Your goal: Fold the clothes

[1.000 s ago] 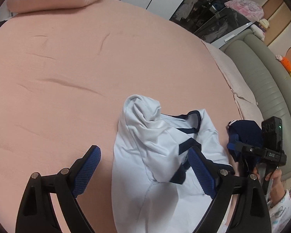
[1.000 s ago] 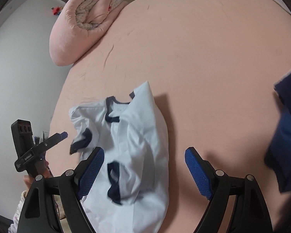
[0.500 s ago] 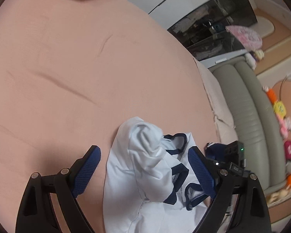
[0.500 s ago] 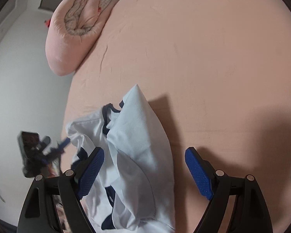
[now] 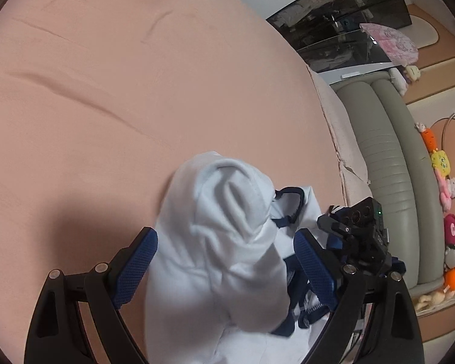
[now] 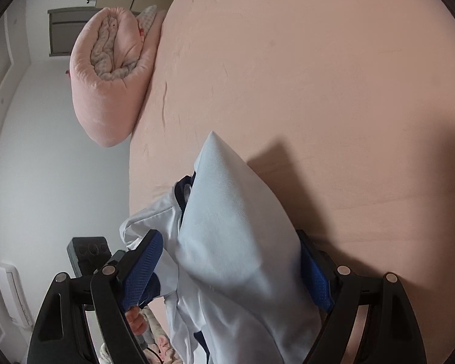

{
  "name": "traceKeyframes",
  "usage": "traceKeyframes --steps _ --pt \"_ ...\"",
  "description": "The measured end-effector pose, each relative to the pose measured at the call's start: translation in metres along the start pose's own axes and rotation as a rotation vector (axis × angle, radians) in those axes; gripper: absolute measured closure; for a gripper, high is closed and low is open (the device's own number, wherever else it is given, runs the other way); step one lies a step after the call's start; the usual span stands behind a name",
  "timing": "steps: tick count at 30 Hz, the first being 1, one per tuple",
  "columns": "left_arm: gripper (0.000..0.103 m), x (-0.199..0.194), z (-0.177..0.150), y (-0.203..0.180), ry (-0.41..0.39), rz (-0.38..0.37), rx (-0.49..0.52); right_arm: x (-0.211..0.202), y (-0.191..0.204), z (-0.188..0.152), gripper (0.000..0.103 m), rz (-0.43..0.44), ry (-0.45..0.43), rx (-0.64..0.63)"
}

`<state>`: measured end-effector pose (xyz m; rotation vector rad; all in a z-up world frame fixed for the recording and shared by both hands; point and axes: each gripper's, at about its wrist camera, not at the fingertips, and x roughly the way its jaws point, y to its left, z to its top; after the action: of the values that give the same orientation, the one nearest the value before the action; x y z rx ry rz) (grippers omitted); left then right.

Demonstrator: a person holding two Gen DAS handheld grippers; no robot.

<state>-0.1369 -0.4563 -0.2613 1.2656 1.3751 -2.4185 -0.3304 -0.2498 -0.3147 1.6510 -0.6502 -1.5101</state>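
Note:
A pale blue-white top with navy trim [image 5: 221,242] lies crumpled on the pink bed sheet [image 5: 136,91]. My left gripper [image 5: 226,261] is low over it and open, and a raised hump of the cloth fills the gap between the blue pads [image 5: 136,261]. In the right wrist view the same top [image 6: 227,227] bulges up between the wide jaws of my open right gripper [image 6: 227,273], and the cloth overlaps the right pad [image 6: 315,279]. Each gripper shows at the other view's edge, the right gripper [image 5: 358,233] and the left gripper [image 6: 91,251]. A hand [image 6: 136,318] shows below.
A rolled pink quilt [image 6: 112,69] lies at the bed's far corner, next to a white wall. A grey-green padded sofa [image 5: 388,166] with several plush toys [image 5: 439,163] runs along the bed's right side. A dark glass cabinet [image 5: 342,15] stands beyond it.
Both grippers have sunk toward the top and rolled. The cloth, which lay ahead of the fingertips before, now sits between both pairs of jaws. The jaws' width looks the same.

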Motion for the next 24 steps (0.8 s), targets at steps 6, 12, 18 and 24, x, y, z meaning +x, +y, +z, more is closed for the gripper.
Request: traceKeyframes --steps 6,12,18,24 --pt "0.011 0.024 -0.001 0.001 0.034 -0.014 -0.036 0.004 -0.005 0.003 0.017 0.005 -0.026 0.069" --pt "0.011 0.028 0.002 0.011 0.057 -0.076 -0.075 0.004 -0.008 0.003 0.018 0.036 0.003 0.049" --pt "0.011 0.023 0.000 0.028 0.041 -0.152 -0.150 0.002 -0.014 0.002 0.048 -0.043 0.065 0.009" --pt "0.010 0.010 0.007 0.019 0.053 -0.043 -0.178 -0.008 -0.069 -0.003 0.101 0.080 0.052 0.221"
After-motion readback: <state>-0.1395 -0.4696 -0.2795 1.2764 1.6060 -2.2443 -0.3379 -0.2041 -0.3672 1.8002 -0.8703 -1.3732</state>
